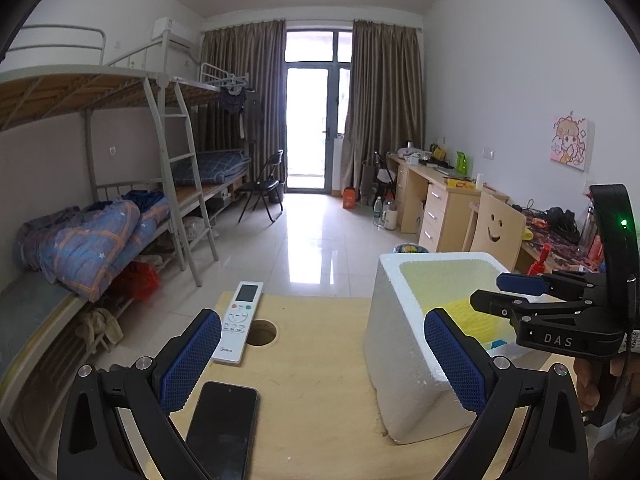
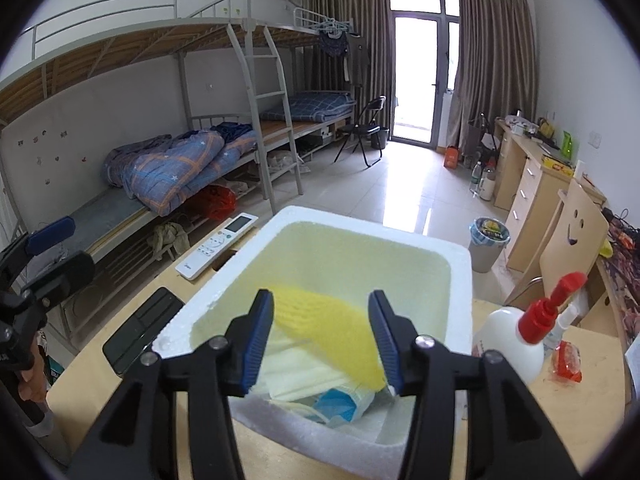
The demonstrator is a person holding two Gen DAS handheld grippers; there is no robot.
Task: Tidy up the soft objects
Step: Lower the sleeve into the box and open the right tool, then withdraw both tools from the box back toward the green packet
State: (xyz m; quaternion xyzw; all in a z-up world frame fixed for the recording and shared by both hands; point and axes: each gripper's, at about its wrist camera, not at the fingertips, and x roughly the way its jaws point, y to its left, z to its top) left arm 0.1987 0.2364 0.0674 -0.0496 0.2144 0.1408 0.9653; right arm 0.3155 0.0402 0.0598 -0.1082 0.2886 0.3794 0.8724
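The right gripper (image 2: 322, 340) hangs over the white foam box (image 2: 460, 280) with its blue fingers spread wide and nothing between them, and right under it a yellow sponge (image 2: 324, 332) lies inside the box on top of pale face masks (image 2: 296, 372). The left gripper (image 1: 320, 364) is wide open too and holds nothing, low over the wooden table (image 1: 320, 360), with a black phone (image 1: 222, 428) near its left finger. Farther back, a white remote (image 1: 240, 320) sits by a round hole (image 1: 260, 332) in the table
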